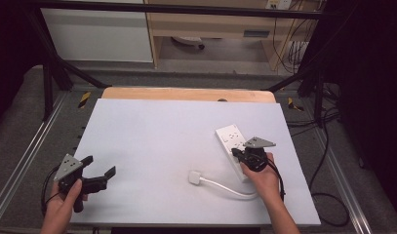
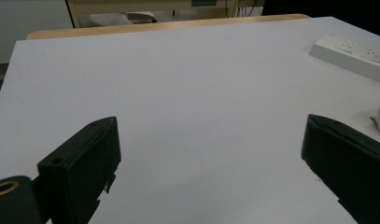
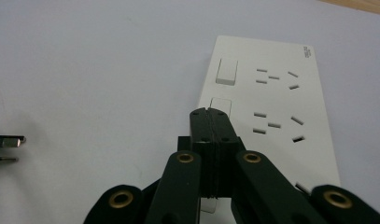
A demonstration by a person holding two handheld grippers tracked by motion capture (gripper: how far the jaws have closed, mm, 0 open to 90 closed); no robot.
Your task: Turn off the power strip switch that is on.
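A white power strip (image 1: 229, 137) lies on the right half of the white table, with its cable (image 1: 225, 187) curling to a white plug (image 1: 194, 177) that lies loose on the table. My right gripper (image 1: 237, 154) is shut, jaws pressed together with nothing between them. In the right gripper view its tips (image 3: 209, 112) sit over the second rocker switch (image 3: 221, 103) of the power strip (image 3: 281, 98); I cannot tell whether they touch it. My left gripper (image 1: 101, 165) is held at the near left, open and empty (image 2: 211, 120), pointing across the table toward the power strip (image 2: 351, 51).
The white table top (image 1: 162, 126) lies on a wooden board (image 1: 186, 93) inside a black metal frame (image 1: 49, 73). The plug's metal prongs (image 3: 8, 140) show at the left edge of the right gripper view. Dark cables (image 1: 327, 195) trail over the floor at the right.
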